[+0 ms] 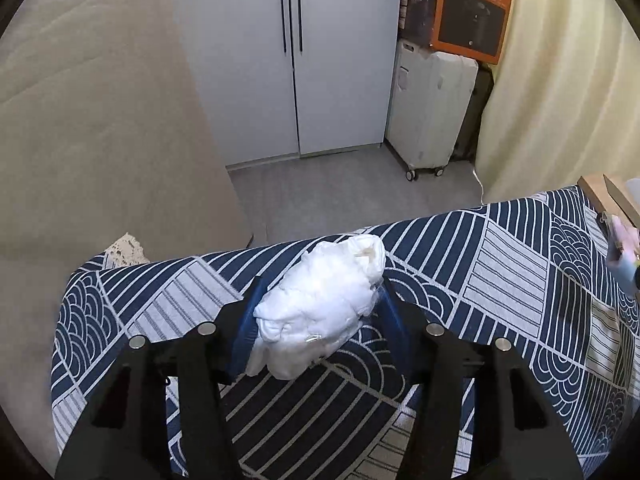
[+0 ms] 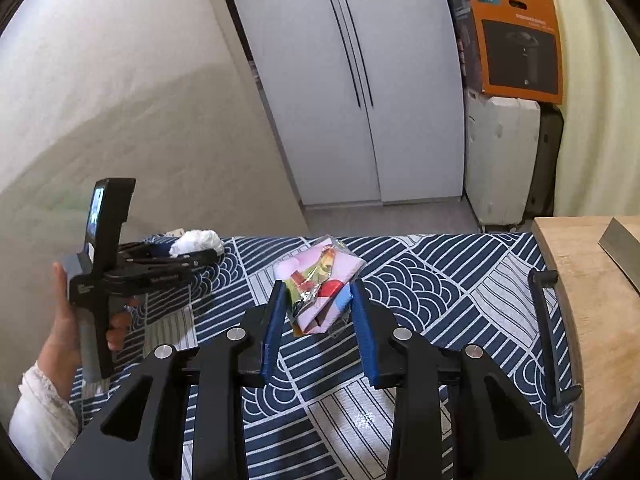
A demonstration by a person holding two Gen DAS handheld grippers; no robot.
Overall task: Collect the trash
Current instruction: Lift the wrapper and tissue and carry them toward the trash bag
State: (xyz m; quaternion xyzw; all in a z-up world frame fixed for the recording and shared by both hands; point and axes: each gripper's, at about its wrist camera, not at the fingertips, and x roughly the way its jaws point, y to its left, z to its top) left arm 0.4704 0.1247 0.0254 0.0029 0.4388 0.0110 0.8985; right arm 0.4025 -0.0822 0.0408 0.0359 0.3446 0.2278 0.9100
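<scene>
Trash is seen in two pieces on the table with the blue patterned cloth (image 2: pixel 460 280): a crumpled white wad (image 1: pixel 320 304) near the far left edge and a colourful foil wrapper (image 2: pixel 320 284) nearer the middle. The wad is lodged between the blue pads of the left gripper (image 1: pixel 320 312); contact appears to be made on both sides, so the jaws are judged to be clamped on it, though only the near half of the wad is covered and the far end projects freely. The wrapper is pinched between the pads of the right gripper (image 2: pixel 320 312), whose jaws are drawn in as far as the wrapper allows. Several failures can be foreseen. The wad is soft and loosely bunched, so it could be squeezed out forward or unravelled if it is lifted quickly, and a piece that slips out so close to the table edge could be lost to the floor (image 1: pixel 320 200) beyond. The wrapper is thin and slick, and only its near portion is gripped, so it might be slid out or torn under a sudden pull. The cloth could be snagged by a pad tip and dragged along if either gripper is raised at a shallow angle. No bin is visible in either view, so the drop-off point cannot be judged.
</scene>
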